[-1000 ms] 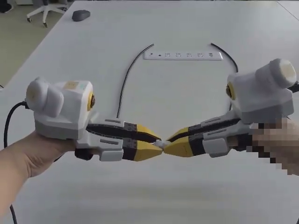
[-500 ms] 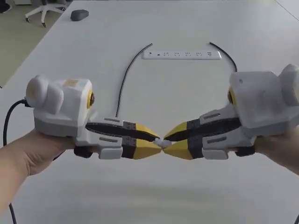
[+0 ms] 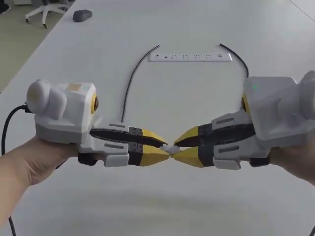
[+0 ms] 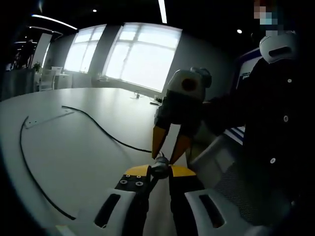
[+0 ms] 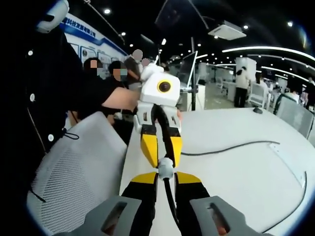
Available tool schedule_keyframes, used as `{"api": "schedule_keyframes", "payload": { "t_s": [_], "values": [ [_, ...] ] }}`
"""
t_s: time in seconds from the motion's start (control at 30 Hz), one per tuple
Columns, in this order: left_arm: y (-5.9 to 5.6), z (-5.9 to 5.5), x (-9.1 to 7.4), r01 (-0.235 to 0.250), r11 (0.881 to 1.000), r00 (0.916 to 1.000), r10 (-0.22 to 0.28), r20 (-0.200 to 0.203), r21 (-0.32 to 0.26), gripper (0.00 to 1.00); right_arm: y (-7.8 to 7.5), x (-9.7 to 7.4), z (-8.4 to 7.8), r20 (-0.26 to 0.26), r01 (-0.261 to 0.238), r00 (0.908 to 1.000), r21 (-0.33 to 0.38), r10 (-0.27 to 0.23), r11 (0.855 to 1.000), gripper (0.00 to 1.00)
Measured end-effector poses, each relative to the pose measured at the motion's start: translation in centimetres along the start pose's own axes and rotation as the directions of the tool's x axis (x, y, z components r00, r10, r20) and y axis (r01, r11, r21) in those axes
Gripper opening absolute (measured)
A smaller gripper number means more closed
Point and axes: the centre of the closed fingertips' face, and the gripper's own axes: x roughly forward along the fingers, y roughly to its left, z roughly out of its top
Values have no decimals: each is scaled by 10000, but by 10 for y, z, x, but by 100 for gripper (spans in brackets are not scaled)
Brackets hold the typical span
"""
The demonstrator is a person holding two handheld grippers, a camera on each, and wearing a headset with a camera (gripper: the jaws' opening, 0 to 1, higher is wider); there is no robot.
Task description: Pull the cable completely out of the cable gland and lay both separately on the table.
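A small white cable gland (image 3: 171, 148) hangs above the table between two yellow-tipped grippers that meet tip to tip. My left gripper (image 3: 165, 147) comes in from the left and is shut on the gland (image 4: 160, 164). My right gripper (image 3: 176, 148) comes in from the right. In the right gripper view the gland (image 5: 166, 168) sits at its fingertips. A thin black cable (image 5: 170, 196) runs back from the gland between its jaws, which are shut on it. The left gripper (image 5: 161, 153) faces me there, and the right gripper (image 4: 168, 147) faces me in the left gripper view.
A white power strip (image 3: 192, 57) lies far across the white table (image 3: 187, 98). A loose black cable (image 3: 129, 86) curves from its left end toward the left gripper, and another cable (image 3: 238, 58) curves off its right end. A grey mouse (image 3: 82, 15) and an office chair (image 3: 42, 12) are far left.
The right gripper's body has dropped and levelled out, while both tips have stayed together on the gland. The left gripper has barely moved.
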Motion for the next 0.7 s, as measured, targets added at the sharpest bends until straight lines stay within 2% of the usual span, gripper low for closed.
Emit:
{"api": "schedule_keyframes", "payload": {
  "t_s": [0.13, 0.23, 0.53, 0.7],
  "values": [
    [2, 0, -1, -98, 9999, 9999, 98, 29, 22, 14, -1, -2, -14, -594, 231, 9979, -159, -240, 9996, 5],
    [1, 0, 0, -57, 10000, 10000, 58, -24, 64, 14, -2, -3, -15, -633, 416, 9971, -161, -426, 9990, 3],
    [3, 0, 1, -144, 9999, 9999, 144, -35, 73, 14, -3, -2, -16, -955, 967, 9895, -1198, -1084, 9881, 0],
    [2, -2, 4, -133, 9999, 9998, 134, -158, 75, 14, -3, -3, -20, -1121, 983, 9874, -1182, -1116, 9881, 0]
  ]
}}
